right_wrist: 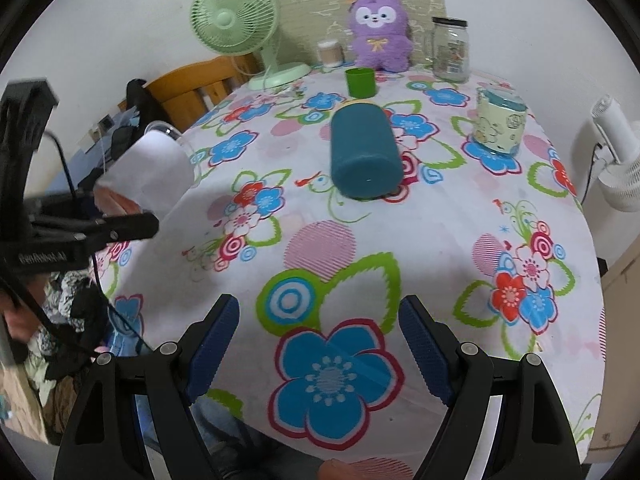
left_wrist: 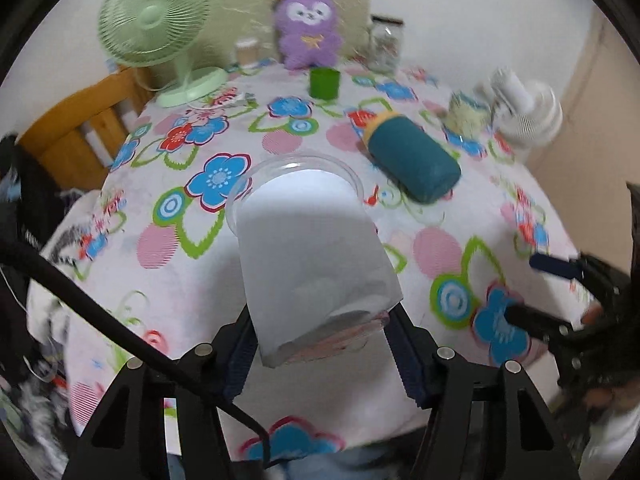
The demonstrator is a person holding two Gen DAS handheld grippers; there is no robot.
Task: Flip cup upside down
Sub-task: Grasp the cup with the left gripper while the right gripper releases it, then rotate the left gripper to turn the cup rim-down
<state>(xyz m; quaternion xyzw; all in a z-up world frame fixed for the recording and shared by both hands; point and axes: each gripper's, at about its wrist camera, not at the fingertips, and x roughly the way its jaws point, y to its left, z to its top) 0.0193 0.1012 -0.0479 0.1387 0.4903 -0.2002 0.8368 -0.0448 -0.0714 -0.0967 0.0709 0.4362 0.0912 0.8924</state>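
A clear plastic cup (left_wrist: 312, 256) with a white paper sleeve is tipped over above the flowered tablecloth (left_wrist: 180, 280), its open rim pointing away from me. My left gripper (left_wrist: 320, 320) is shut on its base end, one blue pad on each side. The right wrist view shows the same cup (right_wrist: 156, 168) at the table's left edge, held off the cloth by the left gripper (right_wrist: 120, 224). My right gripper (right_wrist: 320, 308) stands open over the near part of the table with nothing between its fingers; it also shows at the right as the right gripper (left_wrist: 536, 290).
A teal cylinder (right_wrist: 364, 156) lies on its side mid-table. Behind it stand a green cup (right_wrist: 361, 83), a green fan (right_wrist: 236, 20), a purple plush (right_wrist: 378, 32), a glass jar (right_wrist: 450, 50) and a patterned mug (right_wrist: 498, 124). A white fan (right_wrist: 616, 148) is off the right edge.
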